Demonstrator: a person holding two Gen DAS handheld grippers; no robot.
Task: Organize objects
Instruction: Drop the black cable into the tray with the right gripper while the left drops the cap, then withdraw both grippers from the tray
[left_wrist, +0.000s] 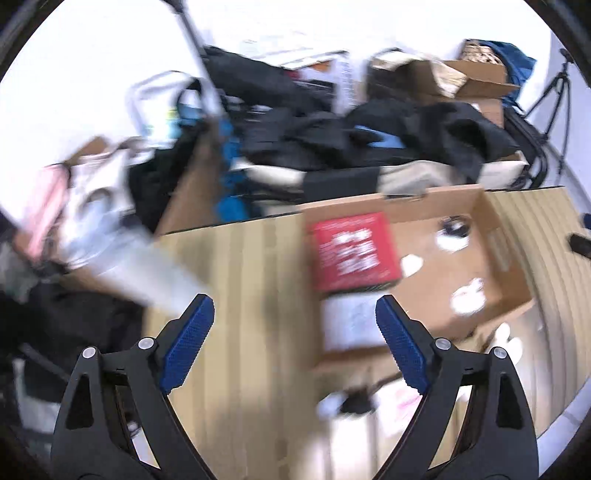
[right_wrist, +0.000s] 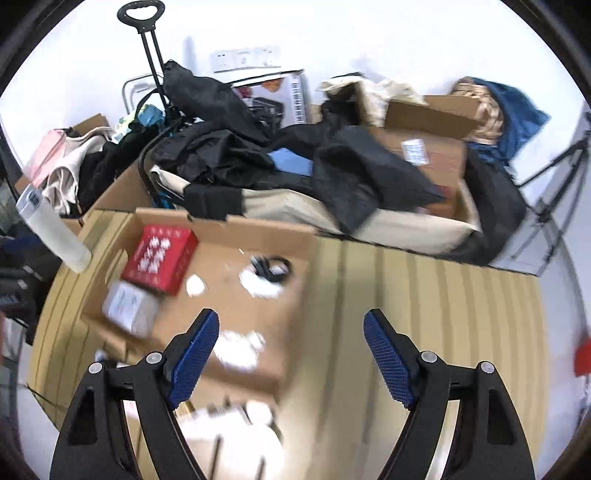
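An open cardboard box (right_wrist: 229, 229) (left_wrist: 513, 288) lies on a striped wooden table (right_wrist: 424, 306) (left_wrist: 240, 288). Inside it are a red box (right_wrist: 160, 258) (left_wrist: 354, 253), a grey-white box (right_wrist: 129, 306) (left_wrist: 351, 321), a black cable coil (right_wrist: 271, 267) (left_wrist: 454, 225) and several small white items (right_wrist: 238, 349). My left gripper (left_wrist: 295, 334) hovers open above the table at the box's left edge, nothing between its blue pads. My right gripper (right_wrist: 291, 349) is open too, over the box's near right corner. A white bottle (right_wrist: 51, 232) (left_wrist: 147, 273) lies at the table's left edge.
Behind the table is a heap of dark clothes (right_wrist: 258, 147), a beige bag (right_wrist: 295, 206), cardboard boxes (right_wrist: 432, 122) and a trolley handle (right_wrist: 142, 14). A tripod (right_wrist: 561, 177) stands at the right. White items (right_wrist: 229, 424) lie in front of the box, and a red thing (right_wrist: 583, 354) at the far right.
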